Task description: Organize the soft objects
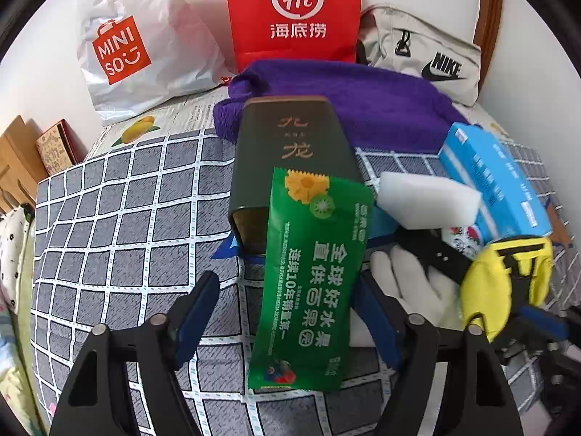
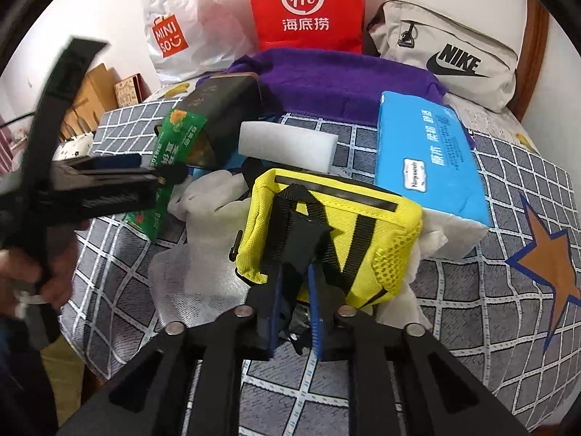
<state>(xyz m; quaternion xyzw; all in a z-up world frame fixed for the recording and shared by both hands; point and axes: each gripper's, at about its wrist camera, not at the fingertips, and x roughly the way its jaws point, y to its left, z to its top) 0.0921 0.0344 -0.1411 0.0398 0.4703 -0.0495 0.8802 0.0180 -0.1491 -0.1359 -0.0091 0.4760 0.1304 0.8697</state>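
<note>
Grey checked bedsheet [image 1: 120, 218] over a bed, white wall behind. Along the back, left to right: white crinkled plastic shopping bag with an orange logo [image 1: 134, 43], red paper carrier bag [image 1: 294, 14], beige fabric sports pouch with black logo [image 1: 428, 51]. In front of them a purple terry towel [image 1: 363, 101] lies in a loose heap.

Left side first — left gripper [image 1: 290, 312] hangs with its blue-padded jaws standing wide, the green flat foil snack sachet [image 1: 312, 276] between them; pads appear clear of it on both sides, so not gripped. The sachet's top end rests against the dark olive rectangular tin box [image 1: 287, 152], which is tilted on the sheet.

Middle: white rectangular foam sponge block [image 2: 287, 145], then white cotton gloves [image 2: 210, 196] crumpled under the clutter.

Right — right gripper [image 2: 296, 272] is closed down nearly fully on the black webbing strap [image 2: 301, 232] of the yellow mesh-sided fabric pouch [image 2: 341, 239], which sits on the gloves just beside the light blue soft pack of tissues [image 2: 425, 156].

Step in hand, my read: left takes the sachet, right moves the yellow pouch. To do it well — centre the sachet between the pads before closing, pinch mid-length so it doesn't flop or slide, and lift away from the tin so the box isn't tipped. For the right, the strap grip is thin; lift slowly, the pouch will swing and could drag the gloves along.
</note>
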